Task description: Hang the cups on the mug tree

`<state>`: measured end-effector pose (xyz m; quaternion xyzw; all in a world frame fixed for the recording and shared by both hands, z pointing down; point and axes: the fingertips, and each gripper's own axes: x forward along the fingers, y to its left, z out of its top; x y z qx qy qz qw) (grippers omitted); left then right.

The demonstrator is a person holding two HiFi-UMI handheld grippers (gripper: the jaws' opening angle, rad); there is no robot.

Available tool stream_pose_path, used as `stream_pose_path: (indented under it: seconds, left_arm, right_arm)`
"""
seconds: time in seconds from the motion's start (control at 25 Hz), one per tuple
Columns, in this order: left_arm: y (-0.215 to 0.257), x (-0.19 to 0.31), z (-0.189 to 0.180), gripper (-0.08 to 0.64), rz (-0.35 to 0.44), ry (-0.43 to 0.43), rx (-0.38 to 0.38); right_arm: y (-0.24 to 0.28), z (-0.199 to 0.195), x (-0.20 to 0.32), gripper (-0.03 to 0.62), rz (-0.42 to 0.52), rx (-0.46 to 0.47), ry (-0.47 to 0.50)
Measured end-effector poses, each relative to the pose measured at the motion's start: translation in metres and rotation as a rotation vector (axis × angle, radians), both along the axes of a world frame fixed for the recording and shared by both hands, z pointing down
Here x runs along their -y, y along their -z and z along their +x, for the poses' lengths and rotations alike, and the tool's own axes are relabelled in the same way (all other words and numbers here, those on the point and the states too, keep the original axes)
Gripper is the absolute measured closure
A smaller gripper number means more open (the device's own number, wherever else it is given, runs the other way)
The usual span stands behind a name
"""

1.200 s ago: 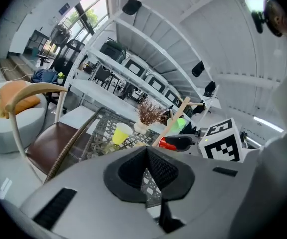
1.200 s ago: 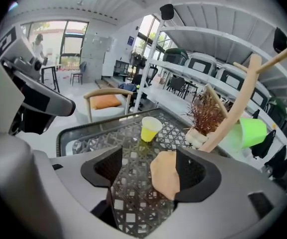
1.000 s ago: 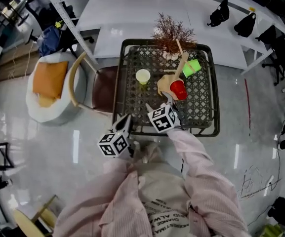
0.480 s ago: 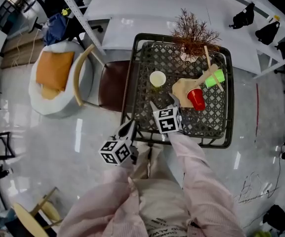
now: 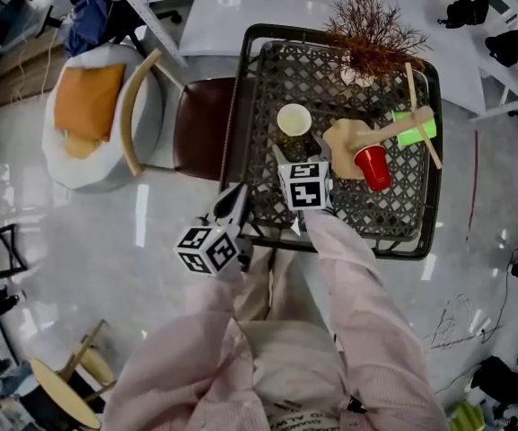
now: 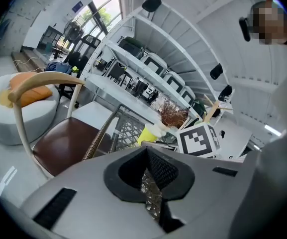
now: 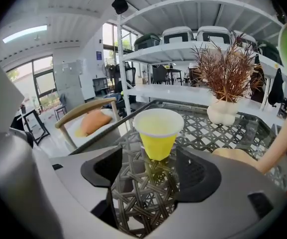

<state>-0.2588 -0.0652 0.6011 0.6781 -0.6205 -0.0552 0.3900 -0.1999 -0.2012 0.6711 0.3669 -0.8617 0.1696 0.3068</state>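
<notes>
A yellow cup (image 5: 294, 119) stands upright on the dark lattice table (image 5: 251, 106). My right gripper (image 5: 293, 153) is open just short of it. In the right gripper view the yellow cup (image 7: 158, 132) sits ahead of the open right gripper (image 7: 150, 172), untouched, and centred on the gap. The wooden mug tree (image 5: 380, 136) stands at the right. A red cup (image 5: 373, 166) and a green cup (image 5: 416, 128) hang on it. My left gripper (image 5: 232, 200) is shut and empty, low by the table's front left corner. The left gripper (image 6: 150, 185) points past the chair.
A dried plant in a white vase (image 5: 373, 36) stands at the table's far side. A chair with a brown seat (image 5: 200, 142) is pushed against the table's left edge. Beyond it is a white pouf with an orange cushion (image 5: 86, 106). White shelving (image 7: 193, 4) runs behind.
My right gripper has moved forward, closer to the yellow cup. The left gripper has stayed low by the table's front edge. The head view has shifted.
</notes>
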Motion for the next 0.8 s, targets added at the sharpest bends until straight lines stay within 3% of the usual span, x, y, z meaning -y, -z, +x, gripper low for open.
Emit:
stream_pose_path:
  seconds: [0.36,0.8]
  left_arm:
    - [-0.015,0.012,-0.006,0.561,-0.019,0.01,-0.01]
    - [-0.024,0.019,0.002,0.561,-0.018,-0.018,-0.025]
  right_arm:
    - [-0.007,-0.009,0.031,0.288,0.045,0.012,-0.062]
    - [-0.006,-0.015,0.041,0.304,0.06,0.01,-0.047]
